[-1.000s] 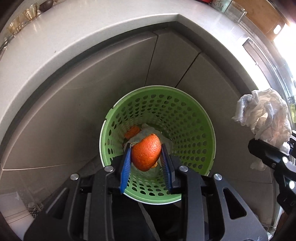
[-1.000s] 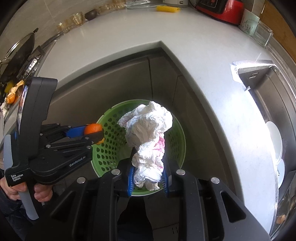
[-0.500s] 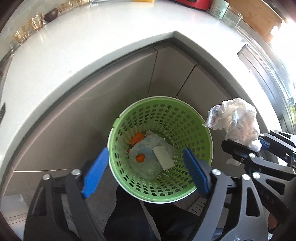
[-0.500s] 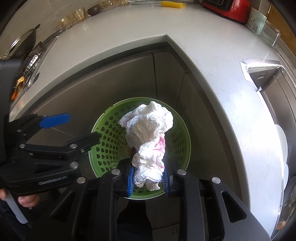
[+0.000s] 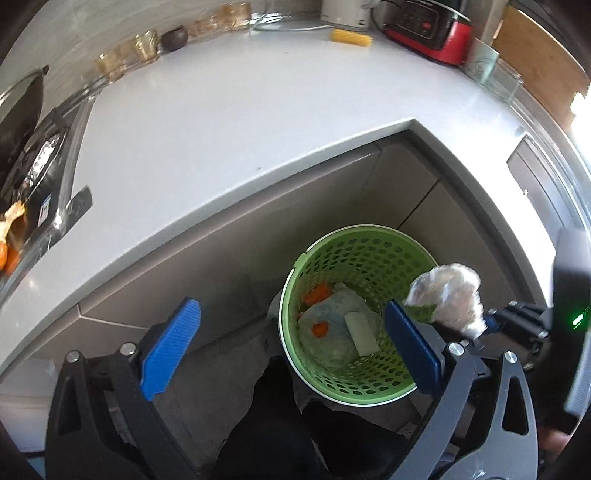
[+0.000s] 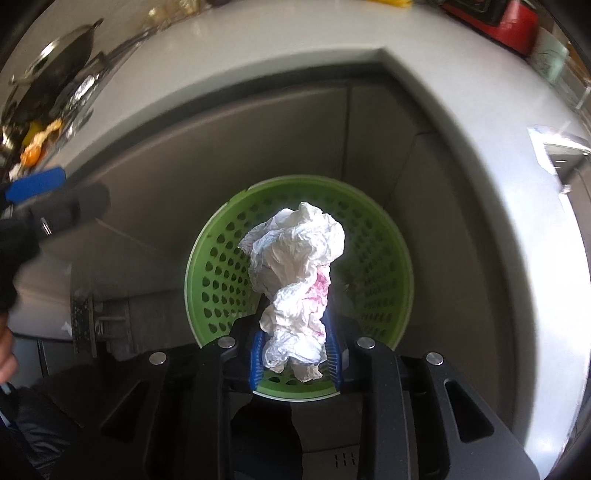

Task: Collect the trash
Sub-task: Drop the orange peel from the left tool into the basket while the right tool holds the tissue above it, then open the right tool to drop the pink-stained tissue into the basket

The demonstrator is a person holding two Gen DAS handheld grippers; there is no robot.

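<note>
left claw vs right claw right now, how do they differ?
Left claw is wide open and holds nothing; right claw is shut on a crumpled white paper towel with a pink stain. Right claw hangs over the green perforated basket; left claw sits off to its side. Both have blue pads on black frames.

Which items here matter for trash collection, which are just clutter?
Job:
- crumpled white paper towel with pink stain, clamped in right gripper
- green perforated plastic basket
- open, empty left gripper

Clutter:
- red-and-black countertop appliance
- yellow corn cob
- dark wok
</note>
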